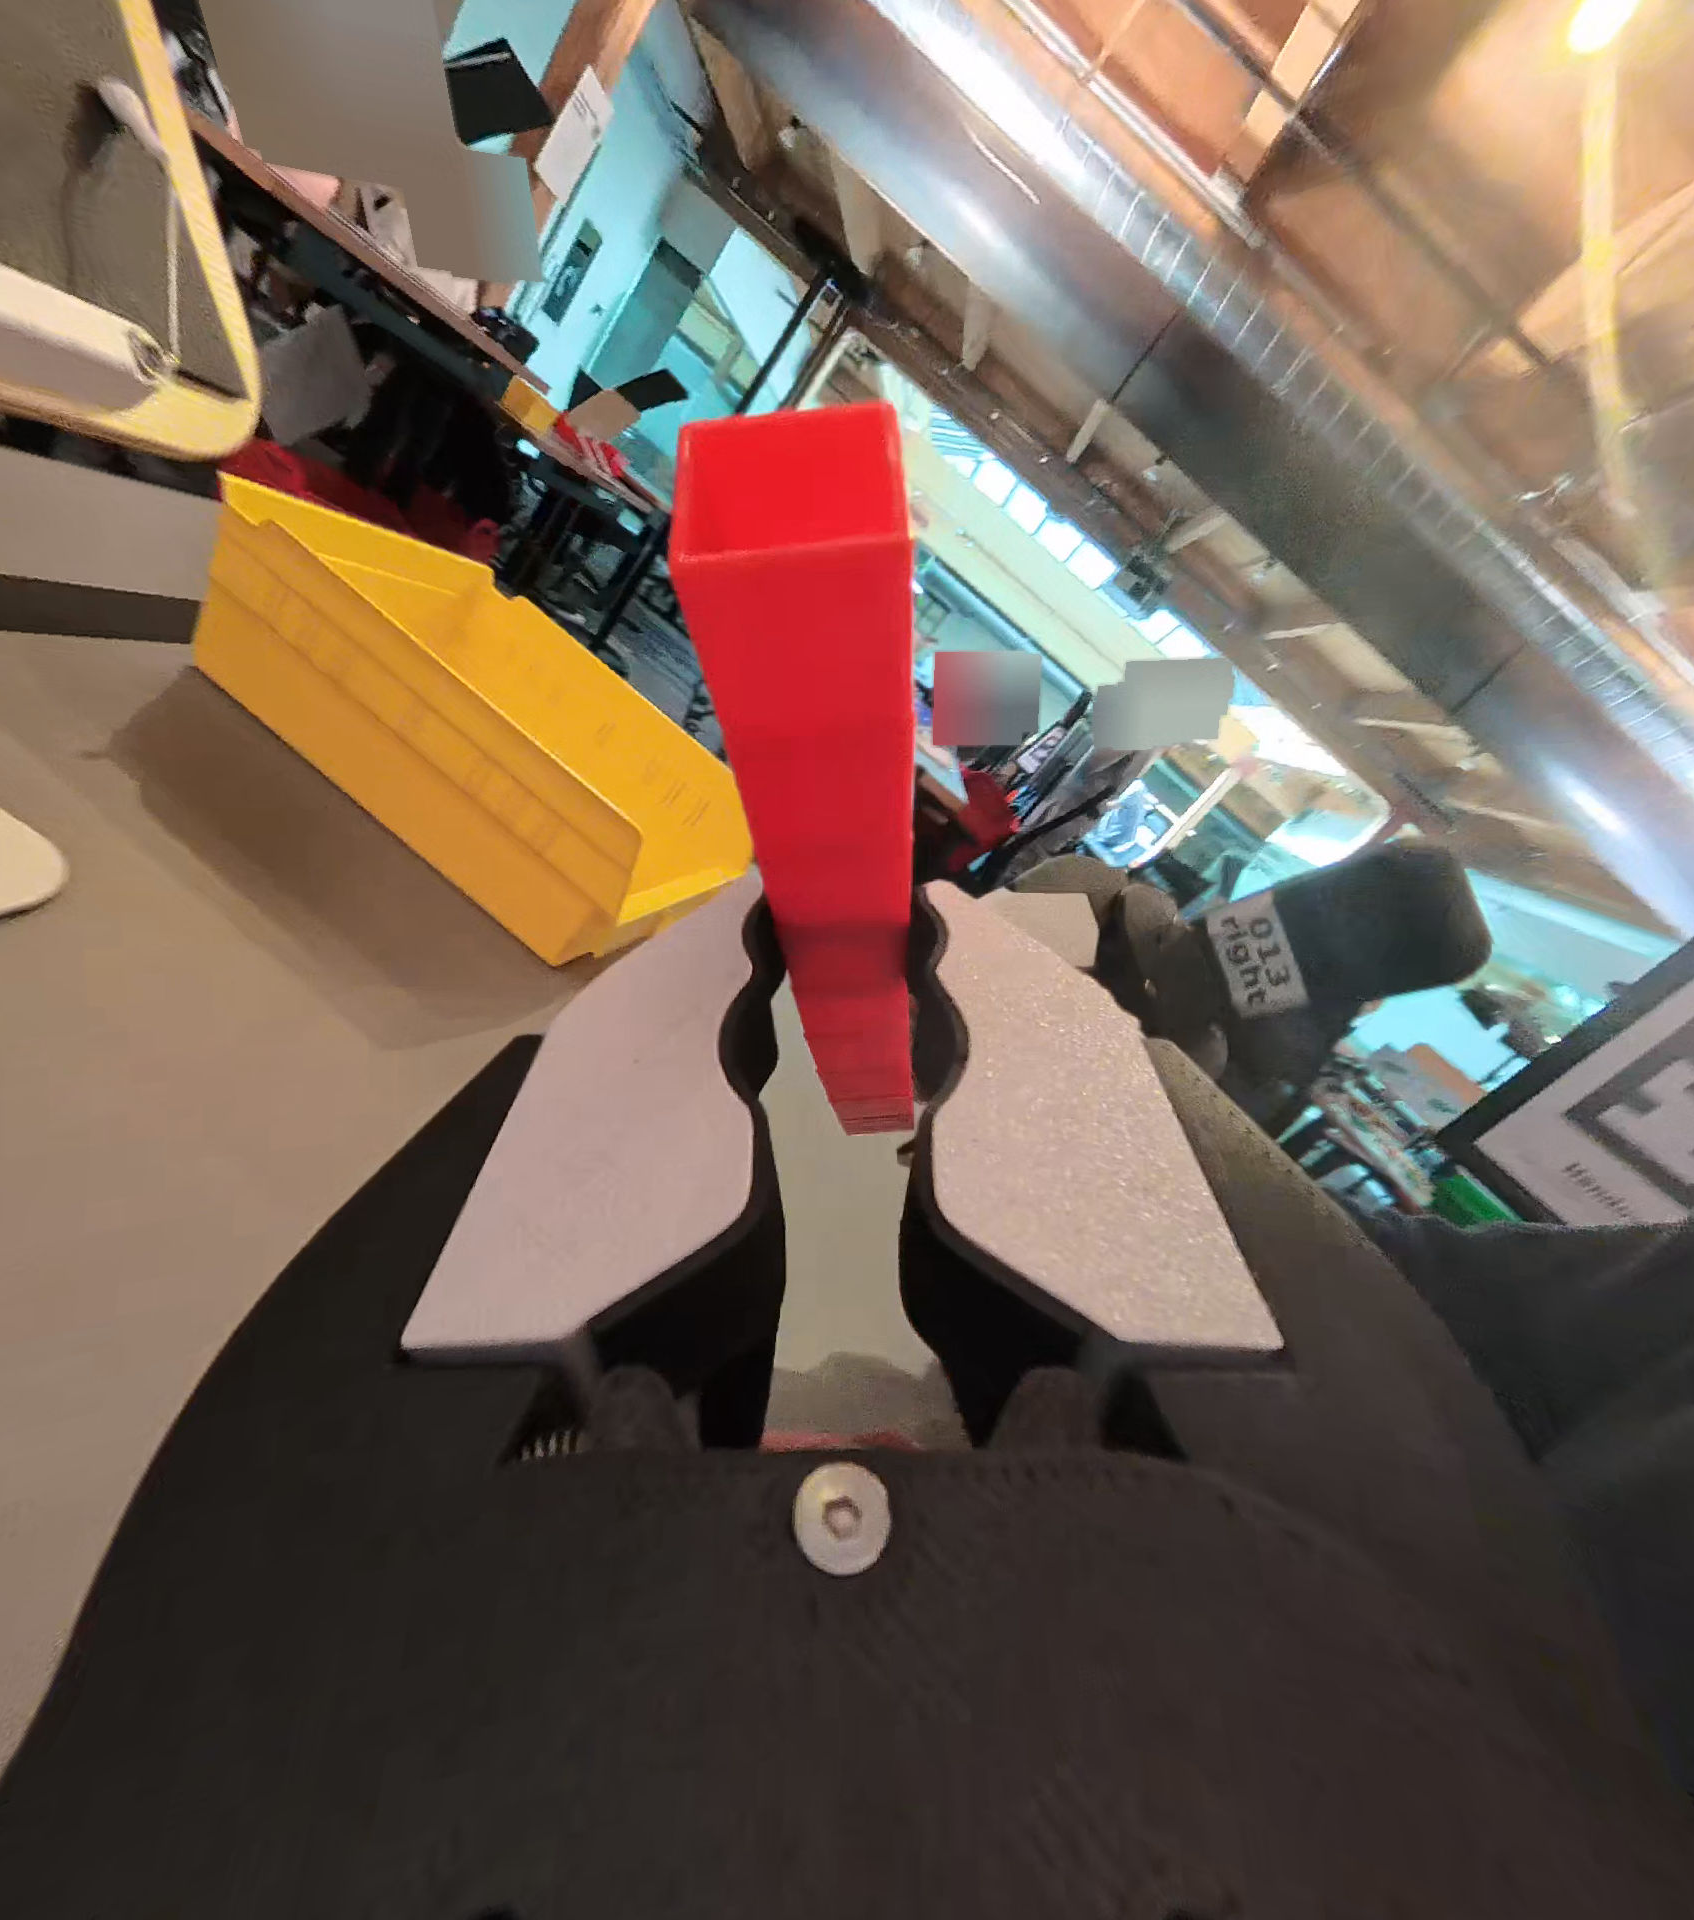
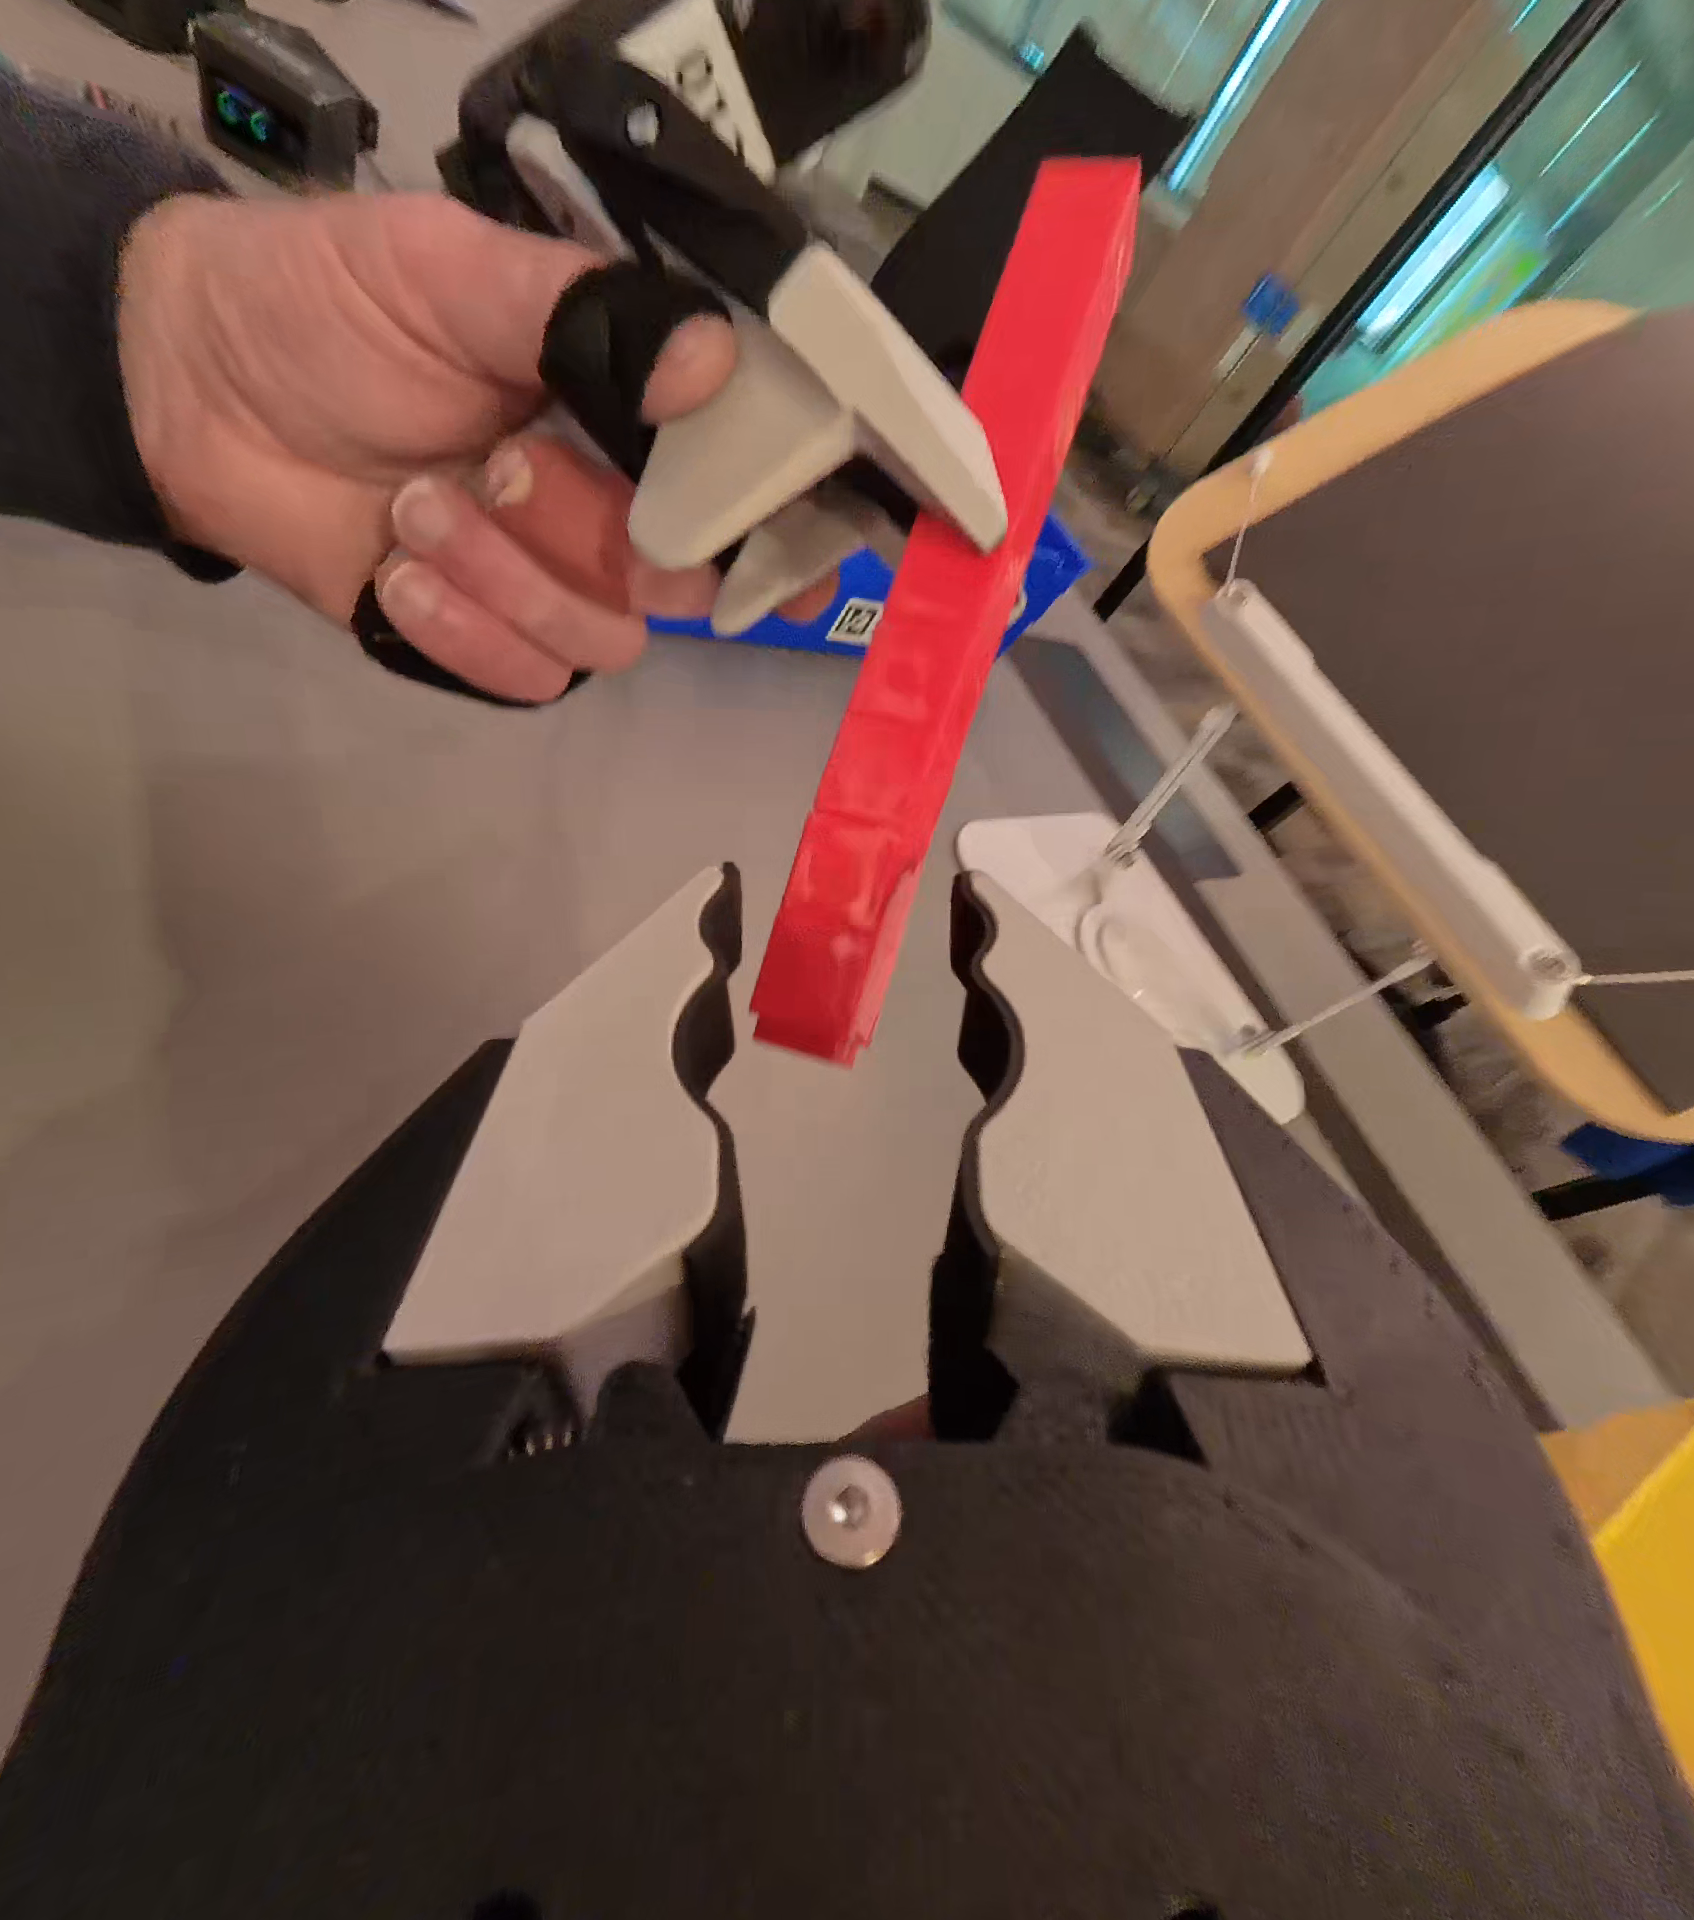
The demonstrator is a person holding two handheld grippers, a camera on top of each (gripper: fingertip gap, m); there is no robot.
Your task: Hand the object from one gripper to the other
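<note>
left wrist view: the left gripper (image 1: 841,971) has its fingers (image 1: 635,1122) clenched on the lower part of a long red square tube (image 1: 801,665), which stands up above the grey worktop (image 1: 147,1039). a yellow bin (image 1: 427,707) lies on the worktop behind.

right wrist view: the right gripper (image 2: 843,914) has its fingers (image 2: 594,1143) released, and the near end of the red square tube sits between the tips. a hand (image 2: 323,416) holds the left gripper farther off.

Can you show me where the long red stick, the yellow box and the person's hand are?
red stick (image 1: 812,665), left wrist view, middle of its front face.
yellow bin (image 1: 427,717), left wrist view, its long side wall.
hand (image 2: 323,416), right wrist view, its back.
</note>
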